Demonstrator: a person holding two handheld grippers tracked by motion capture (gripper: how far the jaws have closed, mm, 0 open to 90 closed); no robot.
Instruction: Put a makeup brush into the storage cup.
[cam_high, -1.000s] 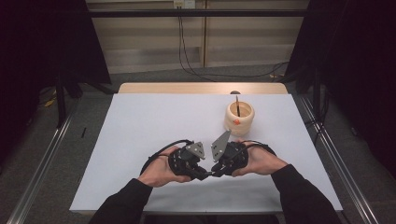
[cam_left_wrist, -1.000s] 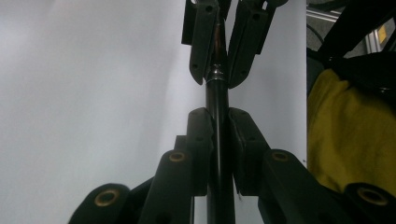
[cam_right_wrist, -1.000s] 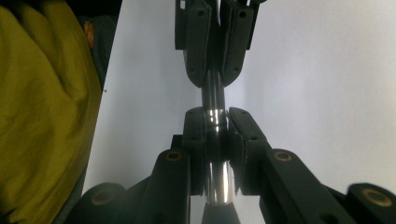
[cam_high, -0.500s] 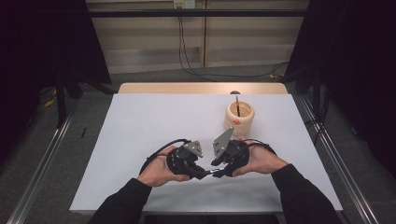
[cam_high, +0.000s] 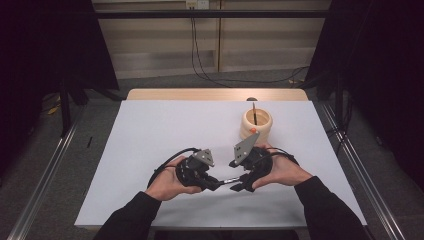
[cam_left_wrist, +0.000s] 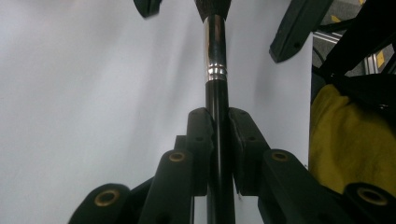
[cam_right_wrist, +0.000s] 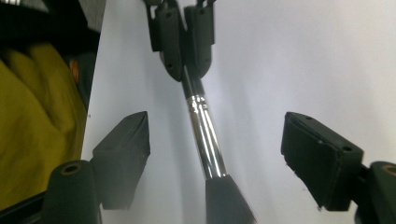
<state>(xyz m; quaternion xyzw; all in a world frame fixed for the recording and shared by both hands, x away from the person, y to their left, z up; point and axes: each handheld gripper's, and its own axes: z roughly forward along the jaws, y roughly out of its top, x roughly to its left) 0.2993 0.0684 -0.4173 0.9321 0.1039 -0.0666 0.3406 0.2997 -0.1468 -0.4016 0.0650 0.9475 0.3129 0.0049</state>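
Near the table's front edge, the left gripper (cam_high: 212, 183) clamps the black handle of one makeup brush (cam_left_wrist: 215, 51), its long axis running straight out toward the right gripper (cam_high: 239, 182) — whose jaws stand wide, bristles between them. Farther back sits one wooden cup (cam_high: 256, 124), one stick inside.

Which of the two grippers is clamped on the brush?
The left gripper: its jaws are shut on the black handle of the brush. The right gripper stands open, its jaws wide apart on either side of the bristle end.
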